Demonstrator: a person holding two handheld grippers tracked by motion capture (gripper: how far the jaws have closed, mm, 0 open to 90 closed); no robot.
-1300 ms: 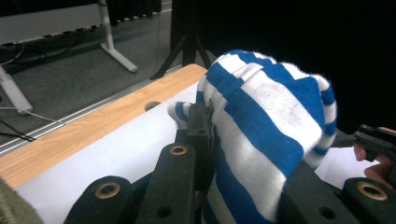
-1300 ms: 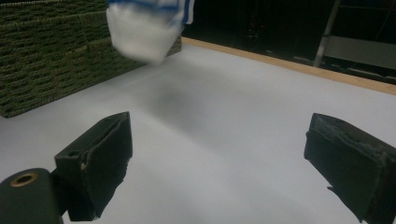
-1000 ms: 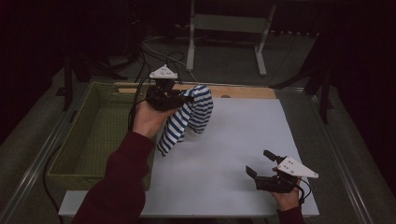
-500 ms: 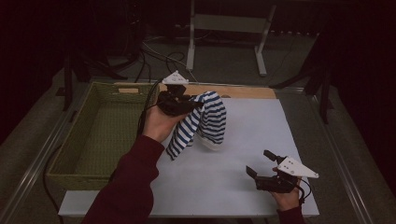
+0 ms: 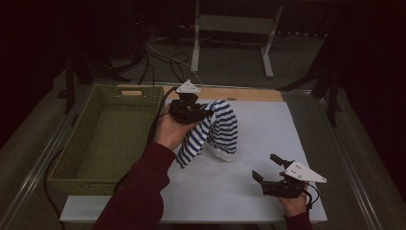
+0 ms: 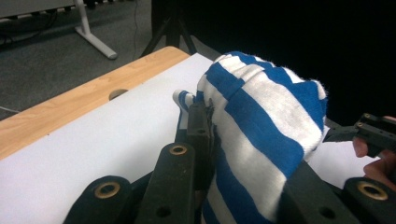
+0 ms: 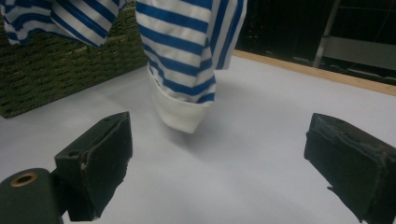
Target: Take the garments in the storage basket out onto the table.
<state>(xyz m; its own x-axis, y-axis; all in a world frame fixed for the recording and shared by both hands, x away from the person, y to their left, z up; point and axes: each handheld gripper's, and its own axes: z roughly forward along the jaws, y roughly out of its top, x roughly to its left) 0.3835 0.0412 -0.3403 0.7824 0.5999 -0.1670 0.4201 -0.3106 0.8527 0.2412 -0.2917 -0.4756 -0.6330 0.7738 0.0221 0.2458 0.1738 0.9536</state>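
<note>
A blue-and-white striped garment (image 5: 218,129) hangs from my left gripper (image 5: 201,114), which is shut on its bunched cloth above the middle of the white table sheet (image 5: 268,129). In the left gripper view the striped cloth (image 6: 261,135) bulges between and over the black jaws. Its white-cuffed end (image 7: 180,114) dangles just above the sheet in the right gripper view. My right gripper (image 5: 268,167) rests low near the front right of the sheet, jaws wide apart, nothing between them.
A green woven basket (image 5: 107,139) stands left of the sheet, its wall (image 7: 56,79) close behind the hanging cloth. A wooden strip (image 5: 249,94) borders the sheet's far edge. Cables and a metal stand (image 5: 230,28) lie on the floor beyond.
My left gripper has carried the striped garment rightward and lower, from beside the basket's edge out over the sheet. The right gripper has stayed where it was.
</note>
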